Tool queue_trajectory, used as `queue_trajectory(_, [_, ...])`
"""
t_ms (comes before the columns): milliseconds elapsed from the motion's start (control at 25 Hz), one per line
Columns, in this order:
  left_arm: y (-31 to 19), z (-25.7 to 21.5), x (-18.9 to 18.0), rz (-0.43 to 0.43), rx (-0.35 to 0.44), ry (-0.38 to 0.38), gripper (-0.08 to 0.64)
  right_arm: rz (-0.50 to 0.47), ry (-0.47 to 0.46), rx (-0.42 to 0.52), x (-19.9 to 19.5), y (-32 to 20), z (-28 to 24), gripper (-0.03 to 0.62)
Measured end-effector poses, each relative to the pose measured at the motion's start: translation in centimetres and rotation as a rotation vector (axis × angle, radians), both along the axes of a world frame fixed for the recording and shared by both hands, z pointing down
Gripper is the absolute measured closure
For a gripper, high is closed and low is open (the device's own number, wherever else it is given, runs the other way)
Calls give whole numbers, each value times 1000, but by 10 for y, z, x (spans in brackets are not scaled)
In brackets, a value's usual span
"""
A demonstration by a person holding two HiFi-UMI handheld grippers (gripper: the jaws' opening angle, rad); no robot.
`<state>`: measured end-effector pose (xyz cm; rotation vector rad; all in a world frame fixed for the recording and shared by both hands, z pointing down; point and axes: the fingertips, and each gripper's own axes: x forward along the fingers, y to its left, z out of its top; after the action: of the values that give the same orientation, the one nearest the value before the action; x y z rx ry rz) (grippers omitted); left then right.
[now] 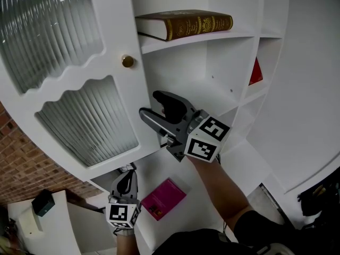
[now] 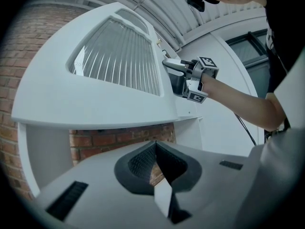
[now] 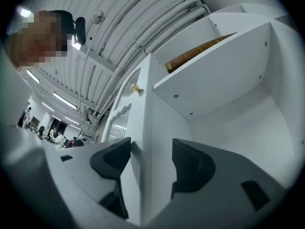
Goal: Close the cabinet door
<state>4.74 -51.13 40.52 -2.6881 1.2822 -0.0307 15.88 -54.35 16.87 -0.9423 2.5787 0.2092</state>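
The white cabinet door with ribbed glass [image 1: 118, 31] stands open at the upper left, its edge between the spread jaws of the right gripper [image 1: 150, 104], so push it gently toward the white shelves [image 1: 191, 40], while the left gripper [image 1: 127, 175] keeps low with jaws pressed together.

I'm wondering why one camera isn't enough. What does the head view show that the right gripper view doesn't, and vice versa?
Head view only: the pink book lower down, the red item in the side compartment, the left gripper and the brick wall. Right gripper view only: ceiling lights, distant people and, close up, the right gripper with open jaws either side of the door's edge. Both: the cabinet door, its brass knob and the brown book on the upper shelf.
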Motion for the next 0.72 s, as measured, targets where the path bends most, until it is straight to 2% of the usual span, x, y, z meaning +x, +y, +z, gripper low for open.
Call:
queue_trajectory(360, [21, -4, -7, 26, 7, 0, 551, 104, 13, -19, 5, 8, 9, 347])
queue_trajectory(520, [35, -3, -11, 50, 5, 1, 551, 179, 24, -35, 9, 20, 22, 413])
queue_trajectory(720, [54, -1, -14, 89, 4, 5, 551, 243, 22, -64, 18, 45, 42, 456])
